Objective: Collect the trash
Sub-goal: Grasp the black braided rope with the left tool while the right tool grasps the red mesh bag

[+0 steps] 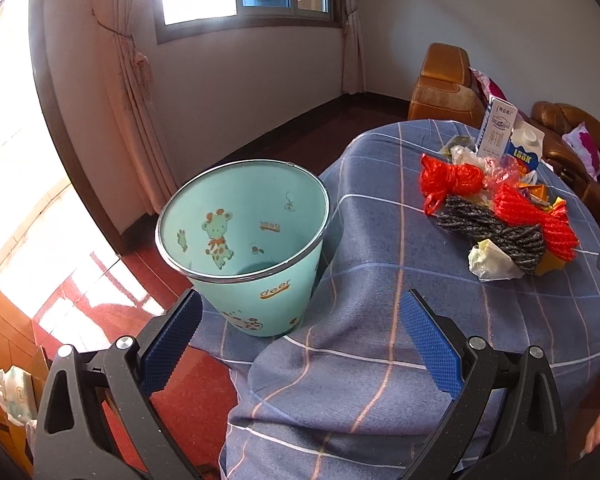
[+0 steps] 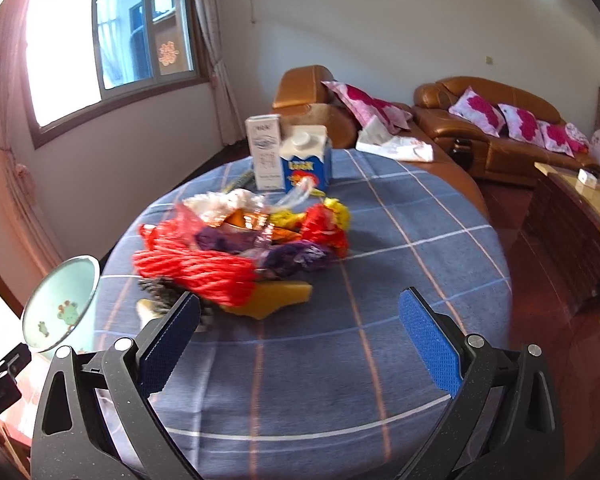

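Blue checked cloth covers the round table [image 2: 400,240], with brown sofas [image 2: 496,120] behind it. Trash pile [image 1: 500,208] of red netting, grey knit and wrappers lies on the table's far right, two cartons [image 2: 296,156] just behind it. Mint deer-print bin [image 1: 244,240] stands at the table's left edge. Left tool [image 1: 304,340] and right tool [image 2: 300,336] both gape wide, holding nothing.

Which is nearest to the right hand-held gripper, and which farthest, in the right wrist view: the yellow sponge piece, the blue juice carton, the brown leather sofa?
From the right hand-held gripper:
1. Yellow sponge piece, just ahead, at the trash pile's near edge.
2. Blue juice carton, upright at the table's far side.
3. Brown leather sofa, beyond the table, by the back wall on the right.
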